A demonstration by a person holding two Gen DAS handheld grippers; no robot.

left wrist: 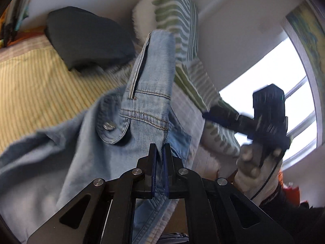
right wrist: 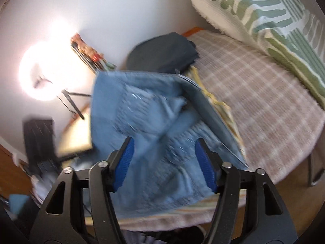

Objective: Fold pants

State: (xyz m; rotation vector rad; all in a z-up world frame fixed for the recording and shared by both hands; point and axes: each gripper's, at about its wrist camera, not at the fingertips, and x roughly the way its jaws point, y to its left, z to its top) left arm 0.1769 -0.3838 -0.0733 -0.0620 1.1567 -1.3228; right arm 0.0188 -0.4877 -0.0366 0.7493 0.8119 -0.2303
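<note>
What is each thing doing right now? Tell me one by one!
Left gripper: shut on the jeans.
Right gripper: open, holding nothing.
Jeans: lifted, hanging bunched, not folded yet.
Dark cushion: resting on the bed.
Striped pillow: leaning against the wall.
Lamp: switched on.

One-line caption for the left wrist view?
Left gripper shut on light-blue jeans lifted over a striped bed cover; right gripper beside them.

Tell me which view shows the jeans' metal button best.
The left wrist view. The button on the jeans is sharp there, on a rounded flap just above the left gripper. In the right wrist view the jeans are motion-blurred and no button can be made out.
</note>
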